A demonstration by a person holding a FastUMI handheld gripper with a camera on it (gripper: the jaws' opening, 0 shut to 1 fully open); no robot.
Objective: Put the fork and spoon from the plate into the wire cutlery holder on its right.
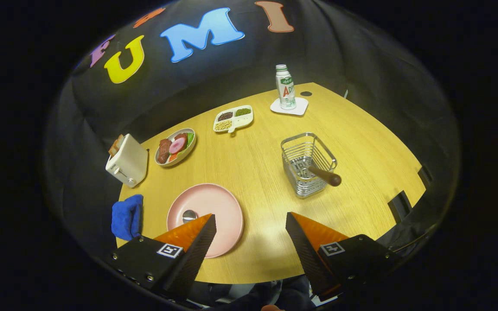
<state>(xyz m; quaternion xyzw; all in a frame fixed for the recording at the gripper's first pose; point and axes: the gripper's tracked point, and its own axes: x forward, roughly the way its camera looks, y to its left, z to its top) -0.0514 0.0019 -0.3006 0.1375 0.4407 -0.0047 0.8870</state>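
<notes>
We've got the gripper [251,224] spread wide w/ nothing in it, hovering above the table [361,142]; bare wood shows between the fingers. The spoon [189,215] lies on the pink plate [227,207], its bowl peeking out just ahead of the left finger [197,235], rest hidden behind it. One utensil w/ a dark wooden handle [324,176] already leans in the wire cutlery holder [307,164], right of the plate; prob. the fork, though we can't see its head. We'd judge the spoon light, stiff, shiny metal at the bowl, so slippery on a smooth matte plate. Best to pinch across the handle, not the rounded bowl. The holder is thin chrome wire, open-topped, likely light enough to skid if bumped.
</notes>
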